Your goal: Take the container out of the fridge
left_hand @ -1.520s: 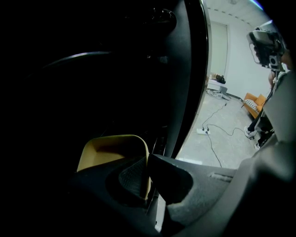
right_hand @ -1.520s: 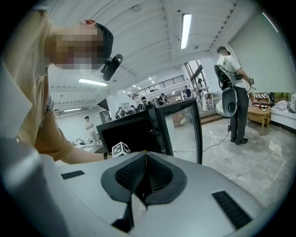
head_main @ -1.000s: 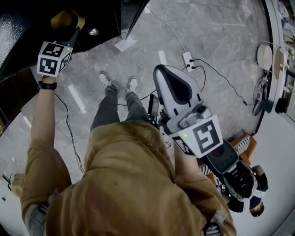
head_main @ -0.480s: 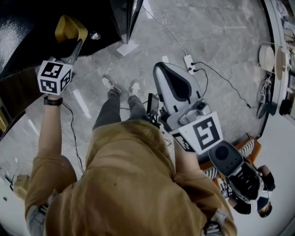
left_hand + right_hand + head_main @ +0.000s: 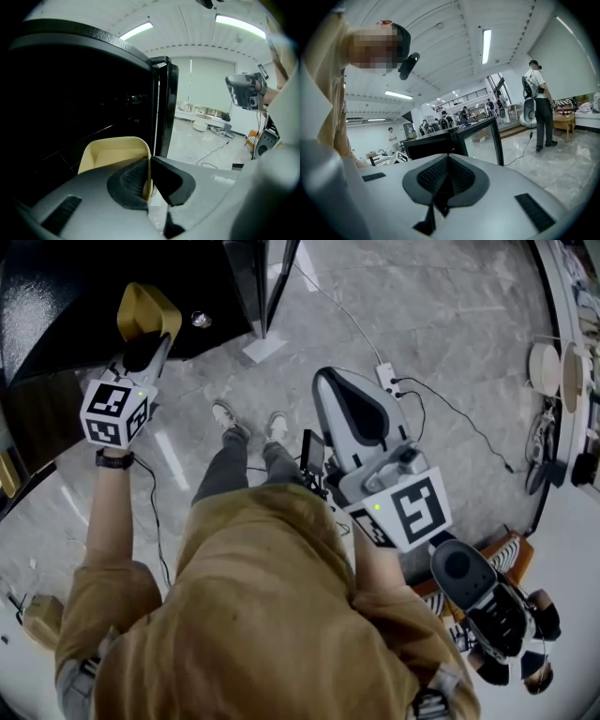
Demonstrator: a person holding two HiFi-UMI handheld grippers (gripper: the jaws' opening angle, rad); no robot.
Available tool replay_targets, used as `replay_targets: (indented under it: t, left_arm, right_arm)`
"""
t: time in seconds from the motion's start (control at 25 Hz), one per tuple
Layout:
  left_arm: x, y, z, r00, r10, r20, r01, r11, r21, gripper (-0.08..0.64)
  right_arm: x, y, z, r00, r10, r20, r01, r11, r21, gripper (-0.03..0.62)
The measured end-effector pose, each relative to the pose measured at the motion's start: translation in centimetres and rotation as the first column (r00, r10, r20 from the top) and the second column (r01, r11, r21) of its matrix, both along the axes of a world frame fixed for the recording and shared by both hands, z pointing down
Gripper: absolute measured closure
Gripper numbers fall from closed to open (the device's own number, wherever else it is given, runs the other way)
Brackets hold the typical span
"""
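Left hand-held gripper grips wall of yellow container, visible interior bare; right hand-held gripper clenched, empty.

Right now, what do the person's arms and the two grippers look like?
The left gripper and right gripper are smooth grey shells with black ribbed fingers. Each carries a white cube with black square markers. The person wears mustard short sleeves and a dark wristband.

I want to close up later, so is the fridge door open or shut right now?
Open. In the left gripper view the door stands edge-on, swung away from the dark interior of the fridge.
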State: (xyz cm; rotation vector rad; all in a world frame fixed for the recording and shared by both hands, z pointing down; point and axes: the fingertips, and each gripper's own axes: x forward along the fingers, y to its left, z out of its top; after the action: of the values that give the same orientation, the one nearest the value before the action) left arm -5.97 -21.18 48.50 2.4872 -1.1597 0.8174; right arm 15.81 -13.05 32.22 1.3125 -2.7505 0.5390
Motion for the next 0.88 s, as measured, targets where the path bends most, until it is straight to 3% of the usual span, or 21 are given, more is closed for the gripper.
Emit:
replay_targets:
  t: [0.48,0.88]
  left_arm:
    - [0.5,1.7,-2.9,0.999,-0.04,-0.023,0.042,0.997,0.072,0.541]
    - [-1.2,4.7,-5.9,0.996,-0.086,-0.039,0.09,0.988,0.122,0.541]
  right_arm:
    - [-0.6,0.9,-1.4,0.999,-0.05,0.012,0.049,0.996,0.069,0.589]
    - [-2.4,2.9,-3.7,0.995,-0.1,0.017,0.097,0.987,0.127,0.589]
